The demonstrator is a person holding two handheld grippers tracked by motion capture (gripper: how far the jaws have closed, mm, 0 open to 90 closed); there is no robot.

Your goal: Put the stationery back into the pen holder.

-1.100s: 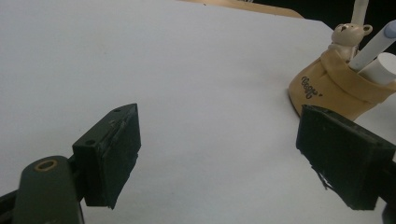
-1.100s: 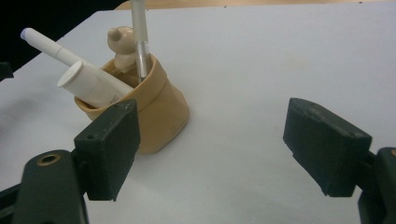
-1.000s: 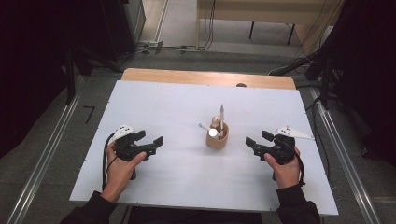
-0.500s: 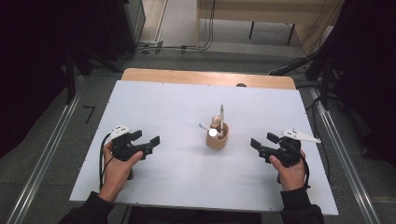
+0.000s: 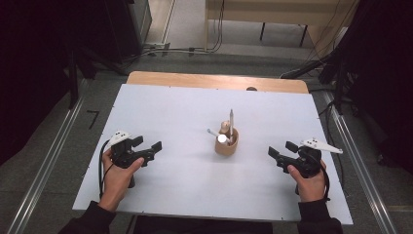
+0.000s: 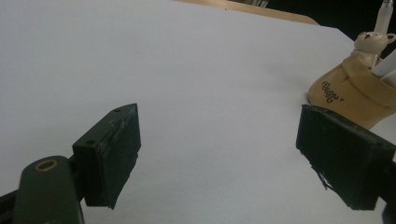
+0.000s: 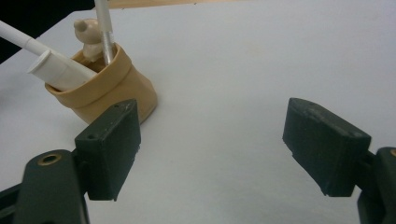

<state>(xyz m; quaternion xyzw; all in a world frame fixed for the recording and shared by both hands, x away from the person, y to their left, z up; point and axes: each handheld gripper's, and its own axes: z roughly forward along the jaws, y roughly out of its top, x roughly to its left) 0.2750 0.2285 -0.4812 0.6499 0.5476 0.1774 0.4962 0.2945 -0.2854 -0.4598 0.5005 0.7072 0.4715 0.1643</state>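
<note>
A: Start at the left — what's there?

B: The left gripper (image 5: 148, 148), held in the left hand (image 5: 118, 171) low over the near-left of the white counter (image 5: 165, 112); its jaws stand wide apart with nothing between them, just bare counter showing in the gap in the left gripper view; a black cable loops down beside the wrist.

A: And in the middle?

B: The holder (image 5: 227, 145), a small tan cup with a little bear (image 5: 224, 127) figure on its far rim; it stands upright on the counter, roughly midway between the two grippers and a little farther from the person than either; in it a thin grey pen (image 5: 231, 121) stands nearly upright, a white pen (image 5: 212, 133) leans out to the left, and a thick white marker (image 7: 58, 71) lies slanted across its mouth.

A: Is either gripper touching it?

B: No; both are well apart from it in the high view. In the right gripper view the holder sits just beyond the left-hand jaw, off to one side of the gap, not in it.

A: The right side, then?

B: The right gripper (image 5: 281, 153), in the right hand (image 5: 308, 179) over the near-right of the counter, pointing inward toward the holder; its jaws are spread wide too and grip nothing — only white counter lies between them.
</note>
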